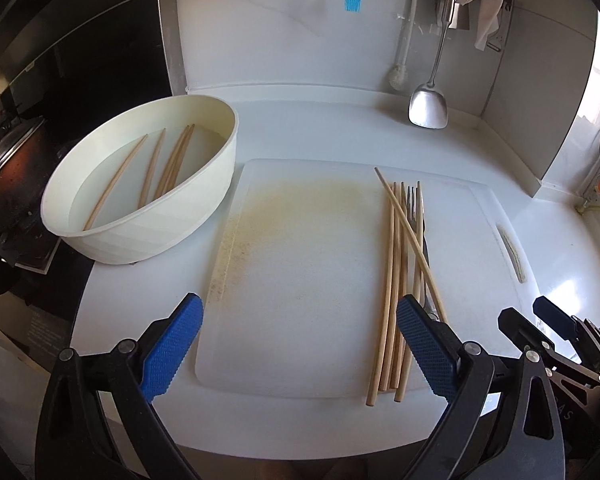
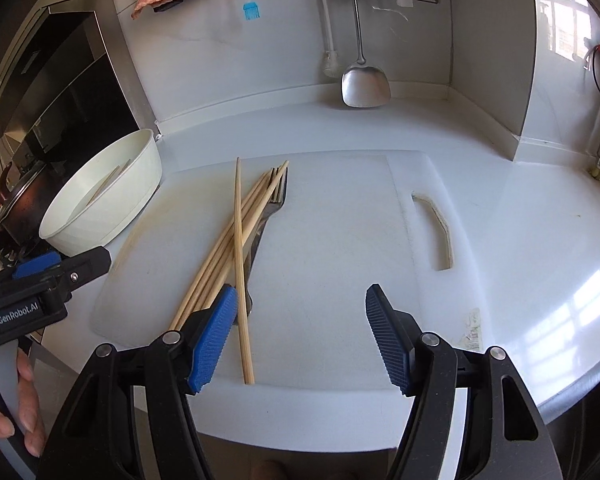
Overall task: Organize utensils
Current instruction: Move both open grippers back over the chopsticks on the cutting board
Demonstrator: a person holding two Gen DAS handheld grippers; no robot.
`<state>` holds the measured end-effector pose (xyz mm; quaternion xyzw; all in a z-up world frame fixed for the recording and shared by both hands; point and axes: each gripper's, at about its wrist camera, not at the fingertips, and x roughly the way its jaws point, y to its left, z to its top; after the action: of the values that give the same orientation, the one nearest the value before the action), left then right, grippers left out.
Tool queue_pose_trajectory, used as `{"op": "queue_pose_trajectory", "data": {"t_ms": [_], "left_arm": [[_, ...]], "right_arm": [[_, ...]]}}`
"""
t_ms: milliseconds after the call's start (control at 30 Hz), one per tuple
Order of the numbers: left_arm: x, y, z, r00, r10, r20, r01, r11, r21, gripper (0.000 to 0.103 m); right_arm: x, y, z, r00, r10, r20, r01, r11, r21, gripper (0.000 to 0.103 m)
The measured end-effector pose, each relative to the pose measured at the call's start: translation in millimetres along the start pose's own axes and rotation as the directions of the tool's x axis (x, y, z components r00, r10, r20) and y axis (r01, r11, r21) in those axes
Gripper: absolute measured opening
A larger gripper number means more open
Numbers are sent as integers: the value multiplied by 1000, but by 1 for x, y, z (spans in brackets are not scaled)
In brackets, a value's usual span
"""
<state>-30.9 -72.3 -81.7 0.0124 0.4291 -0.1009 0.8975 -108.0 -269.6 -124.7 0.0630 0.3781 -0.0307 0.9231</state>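
Several wooden chopsticks [image 1: 396, 280] lie in a loose bundle on the right part of a white cutting board [image 1: 300, 264], with a metal fork [image 1: 413, 216] among them. The bundle [image 2: 228, 248] and fork [image 2: 270, 210] also show in the right wrist view on the board [image 2: 340, 248]. A cream oval bowl [image 1: 148, 216] at the left holds several more chopsticks [image 1: 168, 168]. My left gripper [image 1: 300, 336] is open and empty above the board's near edge, its right finger beside the bundle. My right gripper [image 2: 300, 332] is open and empty, its left finger next to the chopstick ends.
A metal spatula [image 1: 428, 108], a white brush [image 1: 400, 76] and a blue silicone brush [image 1: 352, 2] hang on the back wall. A dark stove with a pot [image 1: 8, 176] stands at the left. The bowl [image 2: 100, 208] sits by the counter's left edge.
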Motion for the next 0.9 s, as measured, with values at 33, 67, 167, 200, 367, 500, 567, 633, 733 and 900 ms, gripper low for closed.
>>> {"op": "queue_pose_trajectory", "data": {"t_ms": [33, 67, 167, 200, 367, 500, 567, 633, 733, 900], "left_arm": [[6, -1, -1, 1000, 0, -7, 0, 1000, 8, 96], [11, -1, -1, 1000, 0, -14, 0, 1000, 17, 96], [19, 0, -3, 1000, -13, 15, 13, 1000, 7, 96], [23, 2, -4, 1000, -20, 19, 20, 1000, -4, 96], [36, 4, -10, 999, -34, 37, 35, 999, -17, 96], [43, 6, -17, 999, -36, 34, 36, 999, -15, 96], [45, 7, -19, 999, -38, 34, 39, 999, -15, 96], [48, 7, -19, 999, -36, 37, 36, 999, -17, 96], [50, 7, -19, 999, -36, 39, 37, 999, -21, 96], [51, 7, -19, 998, -26, 51, 26, 1000, -6, 96]], "right_arm": [[3, 1, 1, 1000, -6, 1, 6, 1000, 7, 64], [6, 2, 1, 1000, -2, 9, 2, 1000, 19, 64], [20, 7, 0, 1000, 2, 28, -2, 1000, 13, 64], [25, 9, 0, 1000, -6, 30, 6, 1000, 4, 64], [37, 17, -6, 998, -11, 62, 12, 1000, -8, 64], [45, 23, -10, 998, -27, 60, 29, 999, -32, 64], [47, 26, -11, 997, -40, 69, 43, 998, -43, 64], [49, 27, -11, 996, -50, 77, 54, 998, -45, 64], [52, 26, -12, 994, -58, 87, 62, 997, -43, 64], [55, 29, -14, 992, -71, 101, 78, 995, -63, 64]]}}
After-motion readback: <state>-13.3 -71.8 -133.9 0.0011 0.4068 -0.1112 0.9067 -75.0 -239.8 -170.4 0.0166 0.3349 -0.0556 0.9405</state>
